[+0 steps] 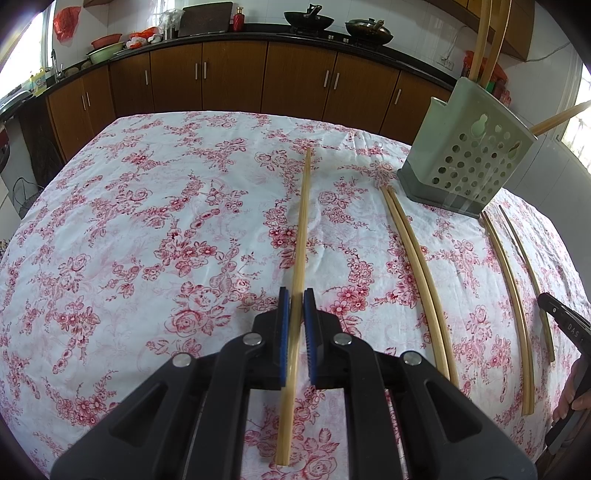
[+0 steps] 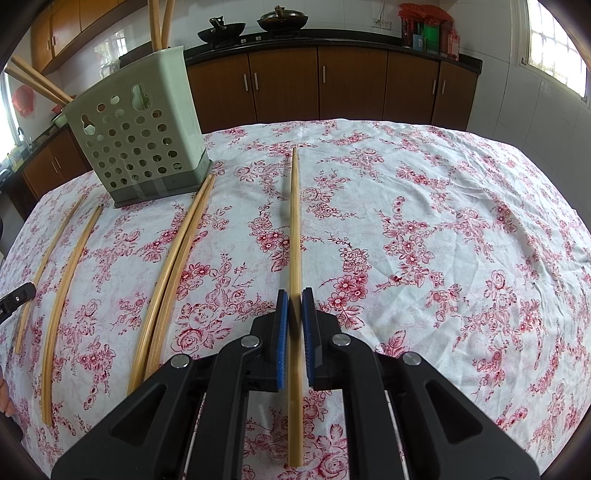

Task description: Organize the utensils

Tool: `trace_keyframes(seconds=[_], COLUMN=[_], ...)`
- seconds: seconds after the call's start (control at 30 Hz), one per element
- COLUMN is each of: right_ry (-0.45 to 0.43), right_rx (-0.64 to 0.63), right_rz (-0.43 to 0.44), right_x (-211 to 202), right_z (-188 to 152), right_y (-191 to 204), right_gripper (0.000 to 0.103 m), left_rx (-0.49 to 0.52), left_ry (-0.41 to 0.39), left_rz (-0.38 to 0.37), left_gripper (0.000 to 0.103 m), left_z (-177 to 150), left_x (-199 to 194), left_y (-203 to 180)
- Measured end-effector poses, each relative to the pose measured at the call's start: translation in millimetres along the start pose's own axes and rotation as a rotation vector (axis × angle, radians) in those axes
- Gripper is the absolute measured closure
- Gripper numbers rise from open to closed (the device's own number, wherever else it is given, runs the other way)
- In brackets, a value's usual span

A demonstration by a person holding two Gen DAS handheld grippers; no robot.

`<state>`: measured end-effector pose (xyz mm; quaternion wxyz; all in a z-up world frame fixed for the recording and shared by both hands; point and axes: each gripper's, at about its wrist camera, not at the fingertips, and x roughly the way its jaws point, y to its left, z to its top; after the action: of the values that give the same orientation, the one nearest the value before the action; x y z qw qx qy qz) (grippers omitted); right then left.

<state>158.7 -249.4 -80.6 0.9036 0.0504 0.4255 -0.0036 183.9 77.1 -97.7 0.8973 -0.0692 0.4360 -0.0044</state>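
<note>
My left gripper (image 1: 296, 295) is shut on a bamboo chopstick (image 1: 301, 229) that points away over the floral tablecloth (image 1: 147, 221). My right gripper (image 2: 294, 295) is shut on another chopstick (image 2: 294, 221) in the same way. Between the two held sticks, two chopstick pairs (image 1: 417, 266) (image 1: 511, 295) lie on the cloth; the right wrist view shows them at the left (image 2: 170, 269) (image 2: 61, 288). A pale green perforated holder (image 1: 469, 147) (image 2: 140, 136) stands beyond them, with several chopsticks (image 1: 487, 37) (image 2: 159, 22) sticking out of it. Each view catches the other gripper (image 1: 554, 308) (image 2: 16, 295) at its edge.
Brown cabinets (image 1: 229, 77) under a dark counter run behind the table, with two woks (image 1: 308, 18) on the stove. The table's far edge (image 2: 332, 120) lies just past the holder. A hand (image 1: 572, 398) shows at the right edge.
</note>
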Motion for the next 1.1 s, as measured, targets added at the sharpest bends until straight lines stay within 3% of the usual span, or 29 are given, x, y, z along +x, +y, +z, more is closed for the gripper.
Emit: trace_keyframes(seconds=[0.8, 0.97, 1.1], right_ry=[0.0, 0.002, 0.003], right_rx=[0.009, -0.002, 0.001], right_rz=[0.008, 0.009, 0.025], right_x=[-0.5, -5.8, -13.0], right_z=[0.4, -5.2, -13.7], right_y=[-2.6, -1.3, -0.9], right_gripper=[0.094, 0.089, 0.089], left_rx=[0.005, 0.1, 0.107], left_ry=[-0.001, 0.006, 0.006], left_rz=[0.003, 0.05, 0.057], left_gripper=[0.091, 0.091, 0.091], left_z=[-0.2, -11.7, -19.5], left_x=[-0.9, -8.8, -16.1], left_y=[-1.8, -10.1, -7.0])
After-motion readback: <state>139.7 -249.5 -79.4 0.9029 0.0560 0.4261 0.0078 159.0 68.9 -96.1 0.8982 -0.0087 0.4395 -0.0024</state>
